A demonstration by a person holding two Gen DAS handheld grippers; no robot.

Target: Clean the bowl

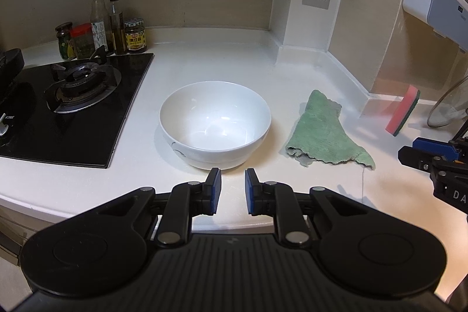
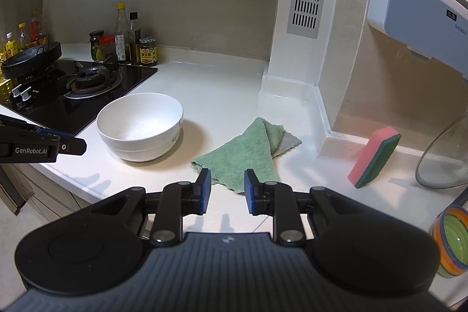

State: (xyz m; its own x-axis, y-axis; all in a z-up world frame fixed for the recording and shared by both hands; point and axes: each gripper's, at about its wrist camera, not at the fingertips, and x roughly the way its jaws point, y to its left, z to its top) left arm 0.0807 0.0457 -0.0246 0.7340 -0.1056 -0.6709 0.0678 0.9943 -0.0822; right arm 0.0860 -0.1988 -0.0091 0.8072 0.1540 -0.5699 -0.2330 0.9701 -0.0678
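White porcelain is facing you from the left wrist view, where the bowl [image 1: 215, 123] is sitting upright, mouth up, just beyond your released left gripper [image 1: 233, 192]; only your right wrist view is showing the striped cup [image 2: 452, 241] at the desk's near edge and a dark pan [image 2: 32, 57] on the hob [image 2: 87, 95]. Your right gripper [image 2: 227, 192] is hanging released, nothing between its pads, over the green cloth [image 2: 248, 152], whose long axis is running away toward the wall. Everything is resting on the pale desk [image 1: 219, 63], with the sponge [image 2: 376, 157] leaning against the tiled wall.
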